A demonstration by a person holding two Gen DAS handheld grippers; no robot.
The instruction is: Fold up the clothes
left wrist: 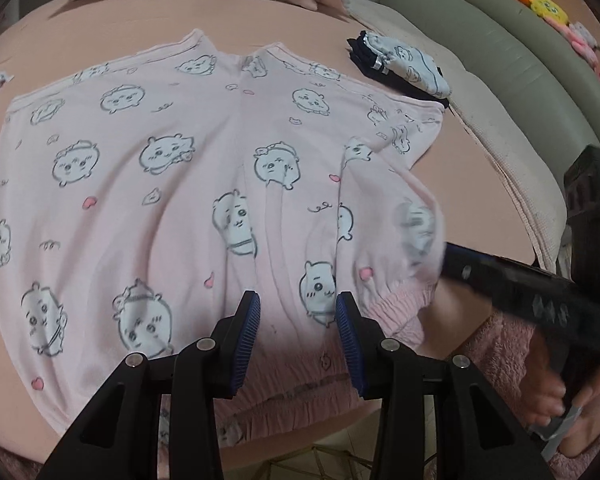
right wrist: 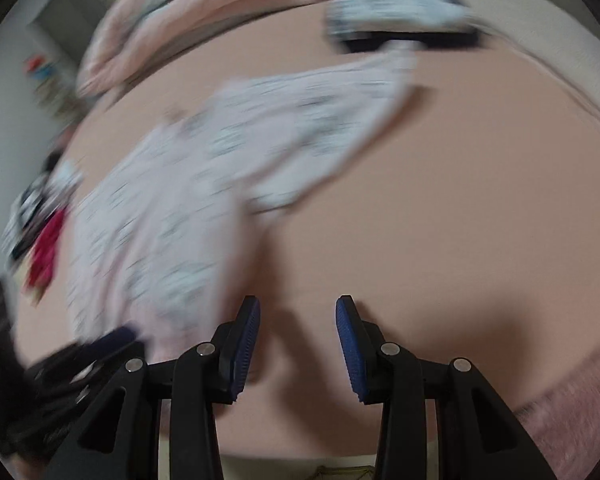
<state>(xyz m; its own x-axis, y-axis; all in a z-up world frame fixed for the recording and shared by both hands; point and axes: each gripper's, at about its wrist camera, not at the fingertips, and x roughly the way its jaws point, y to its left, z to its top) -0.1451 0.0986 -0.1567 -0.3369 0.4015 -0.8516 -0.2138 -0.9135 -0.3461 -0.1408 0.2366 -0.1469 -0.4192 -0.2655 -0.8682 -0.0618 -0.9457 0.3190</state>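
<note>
Left gripper (left wrist: 298, 306), jaws apart and empty, hovers over pale pink cartoon-print shorts (left wrist: 204, 184); right gripper (right wrist: 298, 310), likewise empty, sees only bare peach sheet (right wrist: 440, 208) ahead.

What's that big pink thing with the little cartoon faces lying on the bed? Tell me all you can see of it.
It looks like a pair of pink pyjama shorts, soft thin cotton by the look, printed with grey-outlined white cartoon animals and small pink hearts. It lies spread flat on the peach bedsheet, gathered elastic waistband nearest the camera, a centre seam running away to the two leg openings. The right side is rumpled and folded over. The far right corner lies at a folded clothes pile. The left gripper hangs open above the waistband.
</note>
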